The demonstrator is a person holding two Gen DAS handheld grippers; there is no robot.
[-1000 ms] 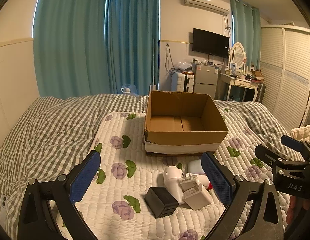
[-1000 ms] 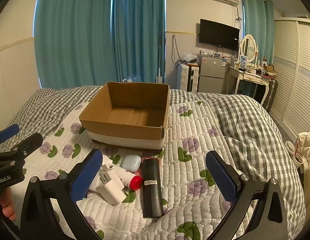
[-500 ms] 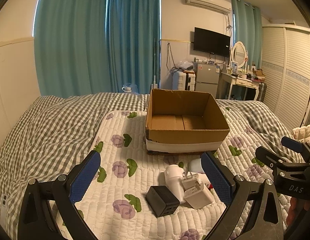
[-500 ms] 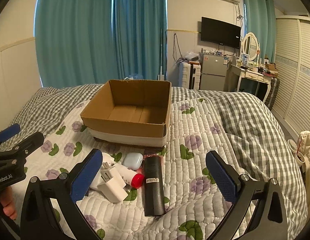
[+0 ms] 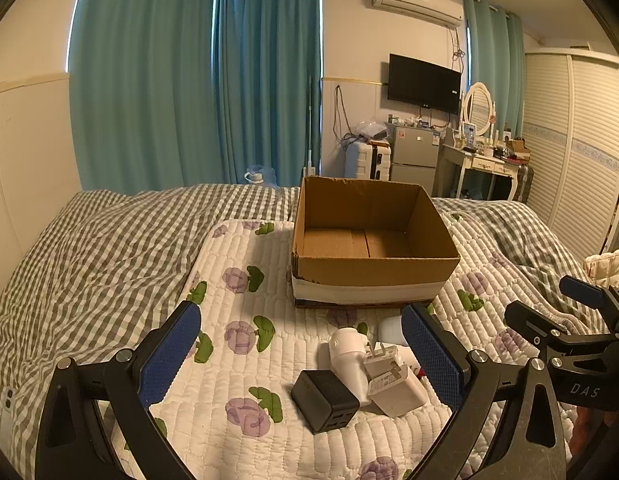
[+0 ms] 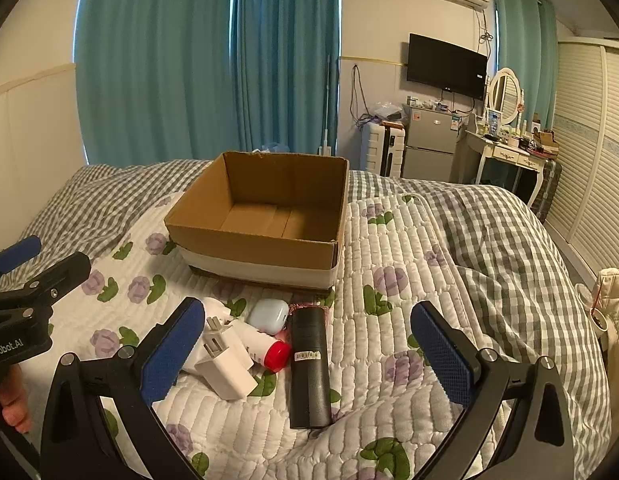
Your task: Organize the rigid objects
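We read two markings. "DAS", in pale letters, stands on the black body of the right gripper (image 5: pixel 577 312), seen to the right of the left gripper's fingers. "nRobot.AI", its start cut off, stands on the left gripper (image 6: pixel 25 264). The black cylinder (image 6: pixel 309 368) between the right gripper's fingers bears a white label, illegible.

brown box (image 5: pixel 373 270), black charger (image 5: pixel 324 400), floral quilt (image 5: pixel 237 280)

Teal curtains (image 5: pixel 197 80) hang behind the checked bedding (image 5: pixel 109 248); a wall television (image 6: pixel 447 66) sits above a small fridge (image 6: pixel 429 148); the dressing table (image 5: pixel 483 164) beside it looks cluttered.
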